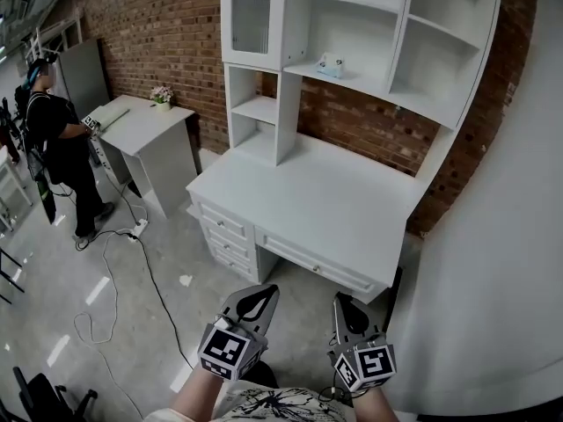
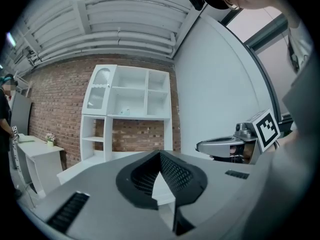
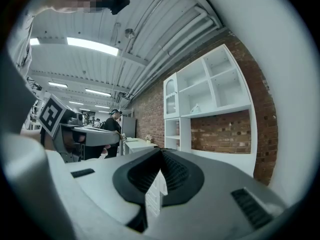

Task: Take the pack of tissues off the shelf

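Closed and empty, the left gripper [image 1: 262, 295] and right gripper [image 1: 343, 304] are well apart from the pack of tissues [image 1: 331, 65], which sits high on the shelf [image 1: 378, 86]. Reaching in with the jaws together would likely shove it backward. Both grippers sit low, side by side, pointing forward at the desk [image 1: 308, 192].

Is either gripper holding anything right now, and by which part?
Nothing is held. The left gripper and right gripper are both shut on nothing; the pack of tissues sits on the shelf, untouched.
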The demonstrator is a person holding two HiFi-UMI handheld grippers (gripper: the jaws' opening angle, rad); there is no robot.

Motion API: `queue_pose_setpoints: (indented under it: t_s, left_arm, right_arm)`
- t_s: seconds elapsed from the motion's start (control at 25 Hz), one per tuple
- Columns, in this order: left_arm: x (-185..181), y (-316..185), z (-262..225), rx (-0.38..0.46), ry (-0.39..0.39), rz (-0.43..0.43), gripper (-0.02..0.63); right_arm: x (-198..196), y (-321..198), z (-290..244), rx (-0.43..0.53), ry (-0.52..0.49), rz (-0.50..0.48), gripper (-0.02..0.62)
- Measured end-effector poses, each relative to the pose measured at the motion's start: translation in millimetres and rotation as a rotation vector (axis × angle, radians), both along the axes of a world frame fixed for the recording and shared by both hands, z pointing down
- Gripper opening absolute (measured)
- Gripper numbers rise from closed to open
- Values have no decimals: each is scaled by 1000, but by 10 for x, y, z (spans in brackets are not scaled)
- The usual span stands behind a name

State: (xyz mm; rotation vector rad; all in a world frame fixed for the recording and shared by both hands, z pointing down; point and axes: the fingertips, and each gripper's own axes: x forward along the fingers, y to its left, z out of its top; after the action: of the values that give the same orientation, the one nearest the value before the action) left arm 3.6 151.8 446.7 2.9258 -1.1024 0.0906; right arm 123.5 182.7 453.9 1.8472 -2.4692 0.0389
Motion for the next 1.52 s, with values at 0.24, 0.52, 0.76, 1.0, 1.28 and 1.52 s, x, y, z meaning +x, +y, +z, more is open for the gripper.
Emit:
queue_pose_setpoints:
  t_s: [0.24, 0.52, 0.76, 1.0, 1.28, 1.52]
  left_arm:
    - [-242, -866, -103, -10, -3, 25, 15]
    - [-598, -1770, -136, -23, -12, 43, 15]
    - [-780, -2363, -144, -13, -5, 27, 15]
    - [-748, -2922, -39, -28, -20, 8, 15]
    - [-523, -3799, -112, -8, -41, -48, 15]
    - [-163, -4590, -257, 19, -31, -69, 15]
  right_arm:
    - [-140, -776, -94, -13, -3, 59, 6]
    - [-469, -1648, -209, 0, 12, 83, 6]
    - [-674, -2252, -184, -22, 12, 60, 6]
    - [-672, -2920, -156, -23, 3, 29, 6]
    - [-413, -3872, -273, 11, 0, -20, 6]
    - [-18, -4662, -381, 44, 1, -35, 6]
